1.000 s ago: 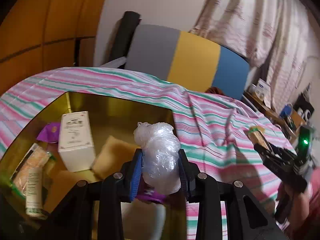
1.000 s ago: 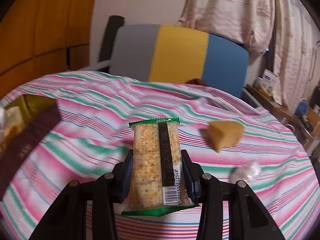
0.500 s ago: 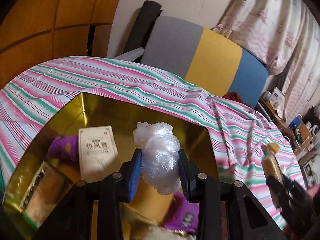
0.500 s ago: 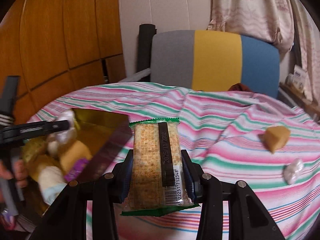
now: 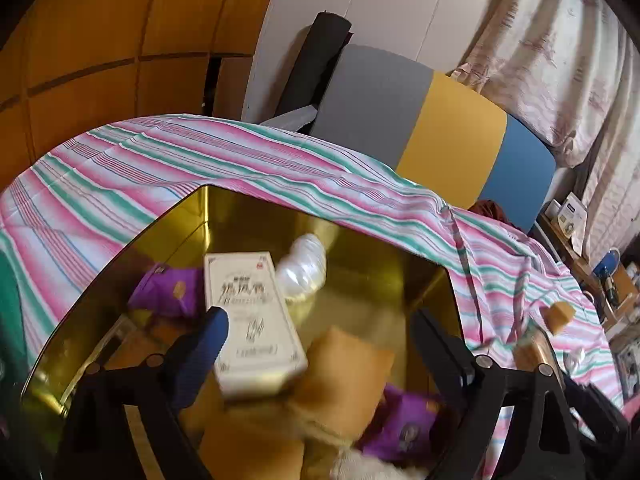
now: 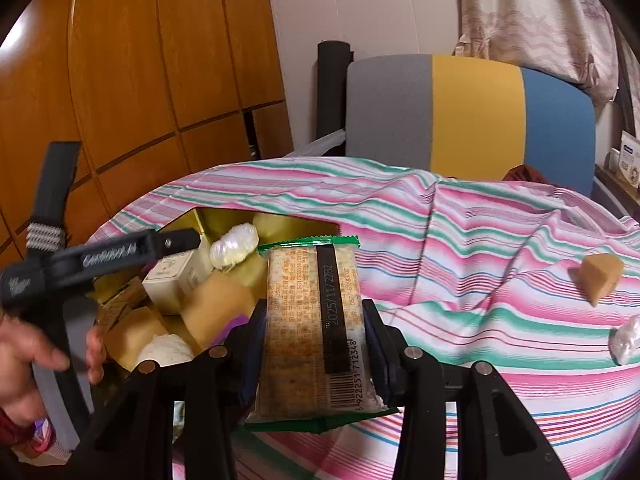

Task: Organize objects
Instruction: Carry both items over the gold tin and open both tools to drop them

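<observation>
Gripping green-edged cracker packet (image 6: 316, 328), barcode showing, right tongs (image 6: 316, 354) clamped

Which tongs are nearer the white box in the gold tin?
Left. The left tongs hang open right over the white box; the right tongs, clamping a cracker pack, sit outside the tin's edge.

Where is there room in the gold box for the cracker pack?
The gold box is bare along its far side, between the far wall and the plastic ball, and toward its right corner. The near part is crowded: white carton, tan wedges and purple packets. The striped cloth left of the loose wedge is also free.
</observation>
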`<action>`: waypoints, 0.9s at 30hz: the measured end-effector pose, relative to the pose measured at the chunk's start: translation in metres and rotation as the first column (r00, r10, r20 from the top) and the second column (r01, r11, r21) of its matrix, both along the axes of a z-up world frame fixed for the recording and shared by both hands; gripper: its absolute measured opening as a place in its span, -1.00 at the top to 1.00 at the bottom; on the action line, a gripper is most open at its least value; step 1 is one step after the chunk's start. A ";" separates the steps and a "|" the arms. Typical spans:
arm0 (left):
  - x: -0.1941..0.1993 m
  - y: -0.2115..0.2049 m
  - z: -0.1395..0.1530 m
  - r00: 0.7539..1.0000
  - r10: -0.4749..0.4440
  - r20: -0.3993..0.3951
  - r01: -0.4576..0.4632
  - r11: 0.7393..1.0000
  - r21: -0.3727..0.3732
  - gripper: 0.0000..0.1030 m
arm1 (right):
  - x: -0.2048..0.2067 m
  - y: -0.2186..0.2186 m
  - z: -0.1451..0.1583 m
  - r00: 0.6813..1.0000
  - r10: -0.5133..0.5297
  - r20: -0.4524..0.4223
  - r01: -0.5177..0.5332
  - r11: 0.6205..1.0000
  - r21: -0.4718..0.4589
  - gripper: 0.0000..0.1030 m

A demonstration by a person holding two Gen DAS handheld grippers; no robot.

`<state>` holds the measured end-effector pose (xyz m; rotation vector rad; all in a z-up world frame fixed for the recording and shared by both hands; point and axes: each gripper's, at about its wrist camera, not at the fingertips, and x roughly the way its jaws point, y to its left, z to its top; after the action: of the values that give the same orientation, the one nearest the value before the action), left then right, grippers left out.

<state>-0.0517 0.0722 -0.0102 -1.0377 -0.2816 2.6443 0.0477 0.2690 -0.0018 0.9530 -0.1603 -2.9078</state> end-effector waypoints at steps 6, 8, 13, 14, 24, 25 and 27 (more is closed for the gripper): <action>0.025 -0.010 0.004 0.999 0.017 -0.048 -0.017 1.000 -0.016 -1.00 | -0.008 -0.008 -0.003 1.000 0.020 0.018 -0.019 0.999 -0.029 0.15; 0.032 -0.013 0.003 0.998 0.021 -0.054 -0.022 0.999 -0.024 -1.00 | -0.011 -0.011 -0.004 0.999 0.028 0.025 -0.027 0.999 -0.038 0.15; 0.044 -0.020 0.001 0.997 0.028 -0.065 -0.030 0.999 -0.035 -1.00 | -0.024 -0.025 -0.004 0.998 0.056 0.041 -0.055 0.998 -0.026 0.15; 0.045 -0.020 0.000 0.997 0.025 -0.067 -0.028 0.999 -0.038 -1.00 | -0.027 -0.028 -0.004 0.997 0.062 0.045 -0.061 0.998 -0.021 0.15; 0.050 -0.029 -0.006 1.000 0.007 -0.020 -0.007 1.000 -0.013 -1.00 | -0.067 -0.054 -0.004 0.989 0.114 0.088 -0.117 0.993 0.018 0.15; 0.050 -0.032 -0.006 1.000 0.017 -0.016 -0.017 1.000 -0.007 -1.00 | -0.074 -0.058 -0.004 0.988 0.119 0.098 -0.124 0.992 0.039 0.15; 0.050 -0.035 -0.006 1.000 0.024 -0.012 -0.024 1.000 0.000 -1.00 | -0.089 -0.063 -0.005 0.985 0.128 0.120 -0.137 0.988 0.076 0.15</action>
<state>-0.0015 0.0373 -0.0158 -1.0243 -0.2924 2.6711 -0.0411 0.2056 -0.0073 1.0992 0.0192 -2.7594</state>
